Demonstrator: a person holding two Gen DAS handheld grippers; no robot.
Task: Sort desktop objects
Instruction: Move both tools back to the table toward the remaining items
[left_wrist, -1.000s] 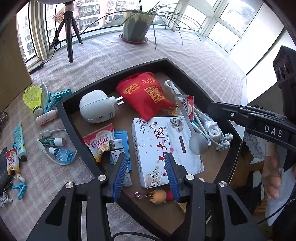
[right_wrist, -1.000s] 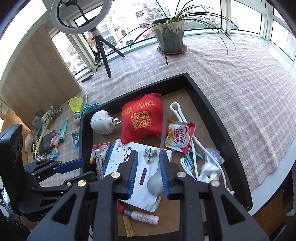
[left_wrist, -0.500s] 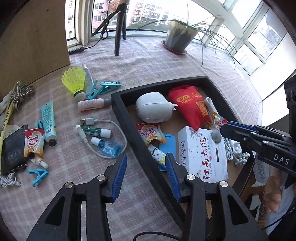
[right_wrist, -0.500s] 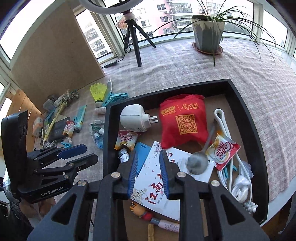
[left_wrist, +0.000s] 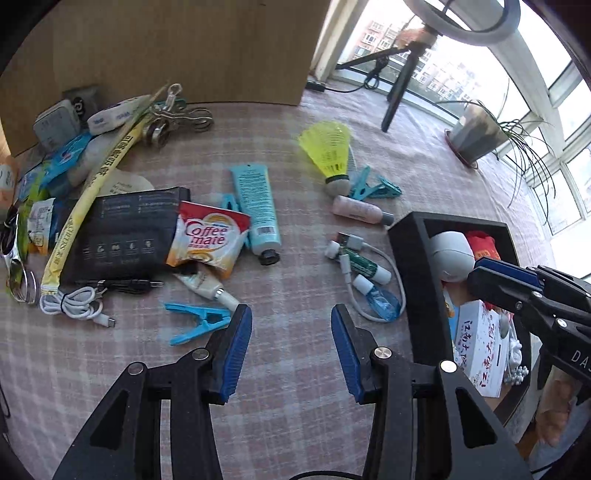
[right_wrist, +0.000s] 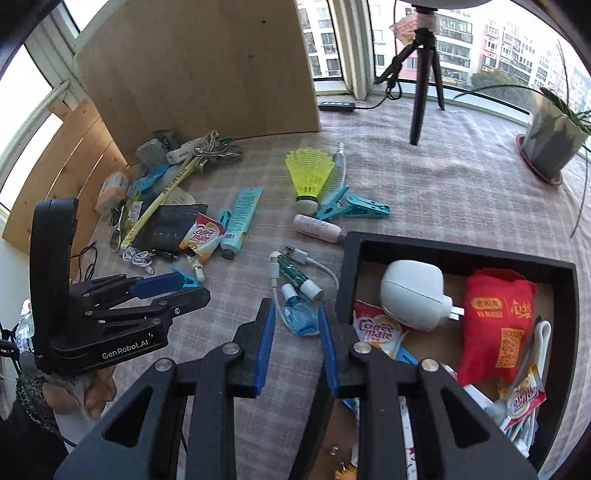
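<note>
Left wrist view: left gripper (left_wrist: 291, 317) hangs over bare checked tablecloth (left_wrist: 288, 413), jaws apart with nothing between them.
Right wrist view: right gripper (right_wrist: 295, 317) sits above the cloth at the tray's near-left corner, jaws apart, gripping nothing; the small blue bottle (right_wrist: 301, 314) lies on the cloth seen through the gap.
Black tray (right_wrist: 454, 254): on the cloth at the right, holding a white plug adapter (right_wrist: 413, 295), a red pouch (right_wrist: 498, 325), Coffee mate sachets (right_wrist: 376, 328) and a white printed box (left_wrist: 480, 347).
Loose items near the tray: white USB cable (left_wrist: 369, 254) looped around a green tube (left_wrist: 365, 264) and the blue bottle; pink bottle (left_wrist: 356, 208) just beyond them.
Middle of cloth: yellow shuttlecock (left_wrist: 328, 151) standing cork-down, touching a teal clothes peg (left_wrist: 373, 186); teal cream tube (left_wrist: 256, 210) lying flat with its cap nearest the camera.
Left pile: another Coffee mate sachet (left_wrist: 208, 240) overlapping a black pouch (left_wrist: 125, 236); a yellow strip (left_wrist: 96, 184) lying across the pouch; a blue clothes peg (left_wrist: 199, 321) just beside the left gripper's left finger.
Backdrop: wooden board (right_wrist: 199, 70), tripod (right_wrist: 421, 81) and potted plant (right_wrist: 550, 140) by the window.
Person: a hand (right_wrist: 88, 391) holds the left gripper.
</note>
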